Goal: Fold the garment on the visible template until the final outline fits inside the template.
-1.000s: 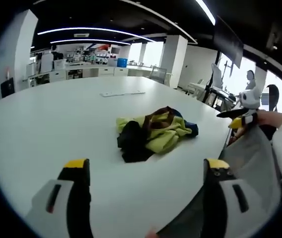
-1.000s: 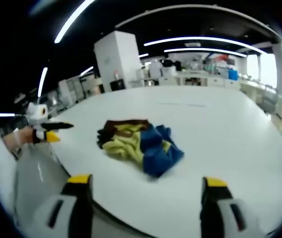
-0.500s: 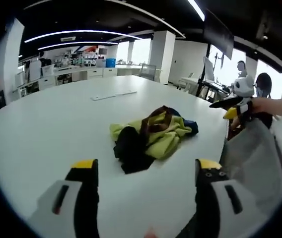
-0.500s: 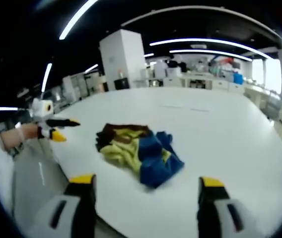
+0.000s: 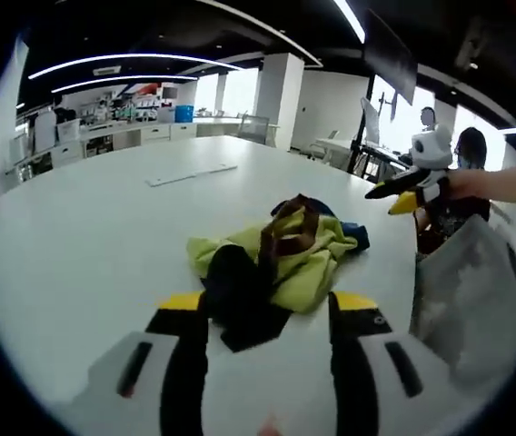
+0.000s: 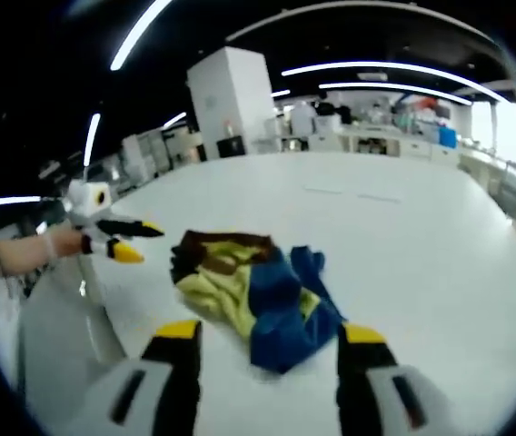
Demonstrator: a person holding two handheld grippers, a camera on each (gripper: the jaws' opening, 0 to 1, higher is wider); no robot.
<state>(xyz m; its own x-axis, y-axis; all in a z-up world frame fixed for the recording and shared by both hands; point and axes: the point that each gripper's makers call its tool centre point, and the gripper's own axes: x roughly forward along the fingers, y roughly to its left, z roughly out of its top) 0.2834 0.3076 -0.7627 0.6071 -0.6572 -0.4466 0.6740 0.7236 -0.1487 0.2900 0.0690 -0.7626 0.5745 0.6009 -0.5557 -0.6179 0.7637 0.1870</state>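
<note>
That crumpled garment (image 5: 272, 254) on the bench (image 5: 85, 227) looks soft, light and floppy, so with your left claw (image 5: 265, 313) and right claw (image 6: 262, 341) both wide and empty, I'd pinch an outer hem edge rather than the bunched middle.

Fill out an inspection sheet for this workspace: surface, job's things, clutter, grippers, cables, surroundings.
Surface: white table, mostly bare.
Job's things: garment, crumpled heap of yellow, blue, brown and black, unfolded; no template outline made out.
Clutter: flat white strips far across the table.
Grippers: left gripper open, facing the garment's black part; right gripper open, facing its blue part.
Cables: nothing seen.
Surroundings: open office, ceiling light strips, counters, windows.
</note>
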